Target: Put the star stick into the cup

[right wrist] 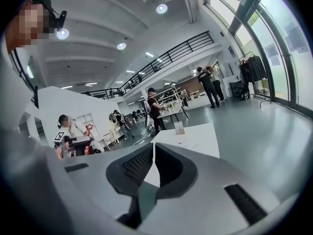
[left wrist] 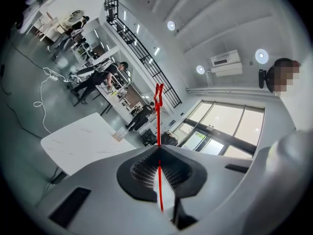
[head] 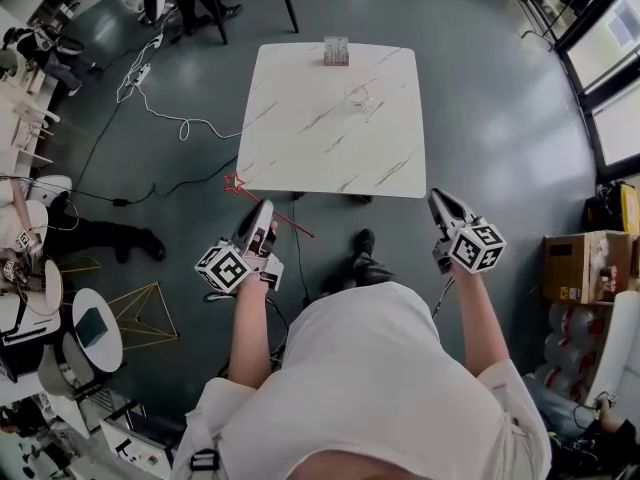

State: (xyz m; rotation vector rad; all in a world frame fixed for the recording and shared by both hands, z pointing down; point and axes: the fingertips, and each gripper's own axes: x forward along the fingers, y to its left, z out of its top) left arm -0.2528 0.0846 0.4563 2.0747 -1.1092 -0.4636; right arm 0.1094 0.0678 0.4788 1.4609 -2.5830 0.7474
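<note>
A thin red star stick point(head: 270, 210) is pinched in my left gripper point(head: 262, 211), which is shut on it, in front of the table's near left corner. Its star end point(head: 235, 183) points left and the tail runs right. In the left gripper view the star stick point(left wrist: 158, 131) rises straight up from between the closed jaws of the left gripper point(left wrist: 159, 149). A clear cup point(head: 362, 96) stands on the white marble table point(head: 300, 138), toward the far right. My right gripper point(head: 437, 200) hovers off the table's near right corner, shut and holding nothing; in its own view the right gripper point(right wrist: 153, 145) has its tips together.
A small card holder point(head: 336, 51) stands at the table's far edge. Cables point(head: 160, 108) trail over the floor to the left. Cardboard boxes point(head: 578, 266) sit at the right, and small round tables point(head: 95, 330) at the left. People work at desks in the background point(right wrist: 155, 109).
</note>
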